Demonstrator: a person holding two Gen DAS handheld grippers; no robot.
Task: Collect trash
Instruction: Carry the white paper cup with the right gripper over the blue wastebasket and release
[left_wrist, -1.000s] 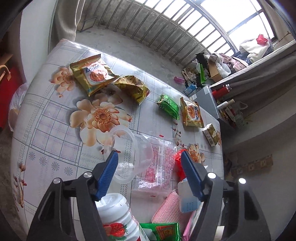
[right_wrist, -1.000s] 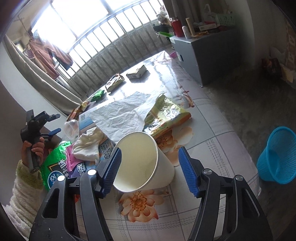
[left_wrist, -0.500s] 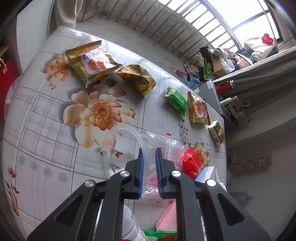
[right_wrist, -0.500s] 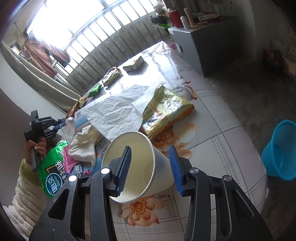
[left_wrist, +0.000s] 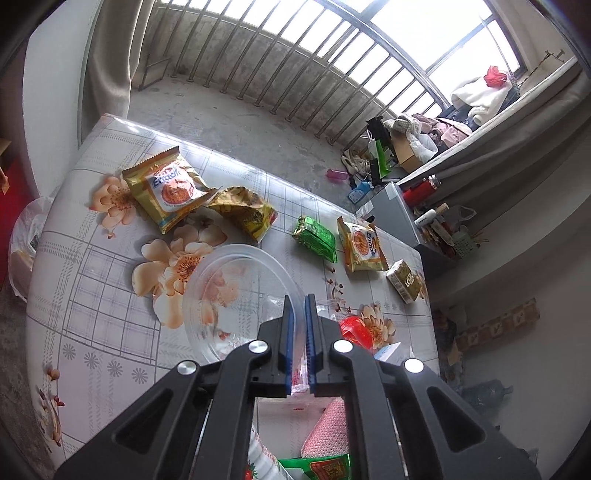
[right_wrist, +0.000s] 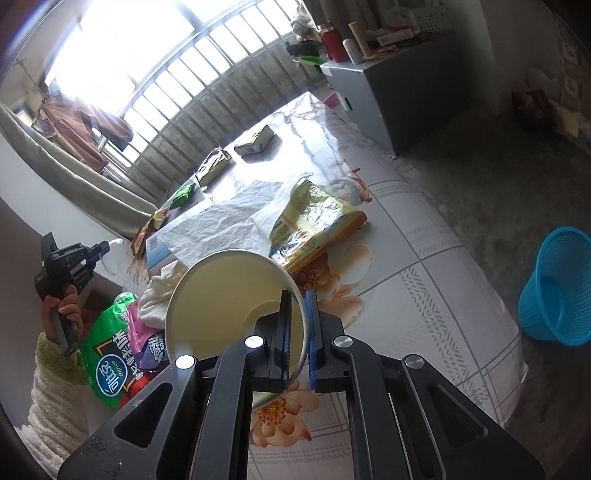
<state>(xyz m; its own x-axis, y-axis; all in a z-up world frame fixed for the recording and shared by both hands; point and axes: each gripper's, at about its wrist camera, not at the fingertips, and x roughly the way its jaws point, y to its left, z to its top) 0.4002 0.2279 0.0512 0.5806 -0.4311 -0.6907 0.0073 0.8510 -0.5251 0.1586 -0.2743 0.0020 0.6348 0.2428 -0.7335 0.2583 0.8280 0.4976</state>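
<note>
- The left gripper is clamped narrow on the rim of a clear plastic cup, the wall being pinched between the blue pads; the cup's mouth is seen at about 10 o'clock from the fingertips, tilted over the floral tablecloth.
- The right gripper is closing its jaws on the rim of a white paper cup; one pad is seen inside the cup and the other outside, with the wall between them.
- A blue mesh basket is seen on the floor at 3 o'clock in the right wrist view, well apart from the table; it is judged to be the likely place for the trash.
- Both grips are held on thin rims only, so each cup is best lifted slowly and kept from swinging; a squeeze that is too hard could buckle the paper wall or crack the plastic.
- The cups are best raised clear of the neighbours before being carried: a yellow snack bag lies just beside the paper cup at 1 o'clock, and a crumpled white cloth touches it at 9 o'clock.
- Other wrappers remain on the table, among them a gold biscuit packet at 11 o'clock and a green packet at 12 o'clock in the left wrist view; they are judged to be later pickups.
</note>
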